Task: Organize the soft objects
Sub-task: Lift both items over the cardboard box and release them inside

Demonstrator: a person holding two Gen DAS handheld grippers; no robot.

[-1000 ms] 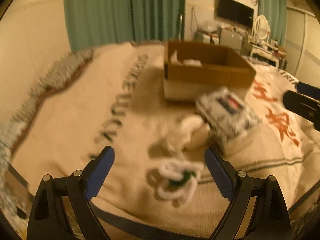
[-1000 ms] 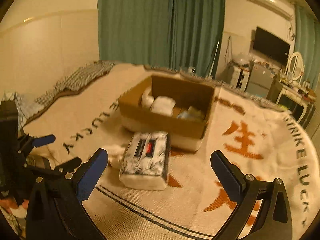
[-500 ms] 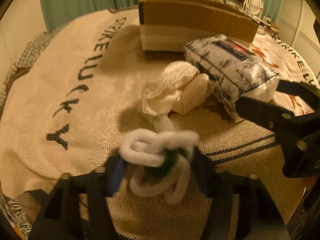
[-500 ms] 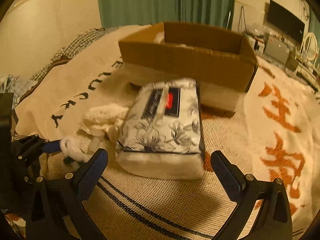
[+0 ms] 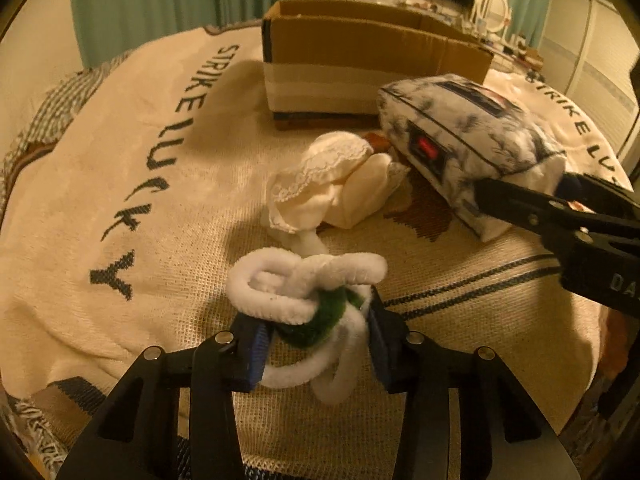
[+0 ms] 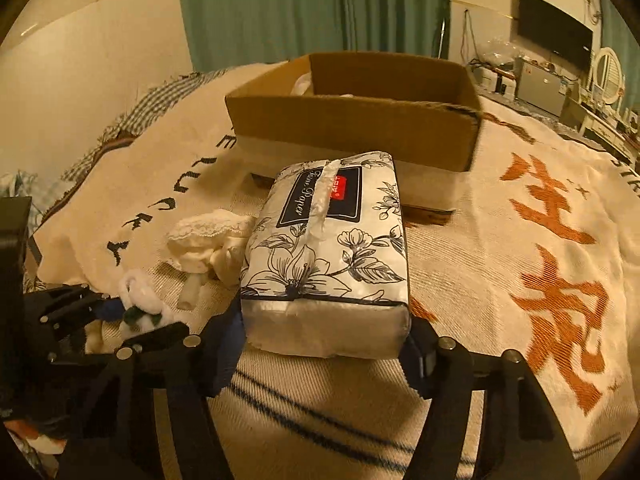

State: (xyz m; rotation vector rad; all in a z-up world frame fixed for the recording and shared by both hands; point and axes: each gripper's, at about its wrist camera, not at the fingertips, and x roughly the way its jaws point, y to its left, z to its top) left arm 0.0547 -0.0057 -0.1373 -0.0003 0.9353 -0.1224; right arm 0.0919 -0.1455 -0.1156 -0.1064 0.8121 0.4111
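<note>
Both my grippers are down on the woven blanket [image 6: 520, 152], the one with dark lettering and orange characters.

My left gripper [image 5: 316, 332]: blue pads on either side of the white fuzzy loop toy [image 5: 304, 280] with its green centre. Jaws closing; the pads are already pressing the tangle on both sides. The toy lies on the blanket, nearest to me in the left wrist view, some loops spilling below the pads.

My right gripper [image 6: 324, 340]: jaws closing around the near end of the floral tissue pack [image 6: 328, 248]. The pads sit at the pack's two bottom corners and look to be touching the wrapper, which bulges slightly between them. The pack lies flat, long axis pointing away from me, its far end close to the cardboard box [image 6: 352, 128].

Between the toy and the pack lies a crumpled cream cloth with lace trim [image 5: 328, 184], touching the pack's side. The box stands open-topped behind everything; something white shows inside at its left corner, which I cannot identify.

Background: green curtains [image 6: 312, 8], a dark screen [image 6: 556, 40] on the wall and a round mirror [image 5: 494, 8] at far right.
</note>
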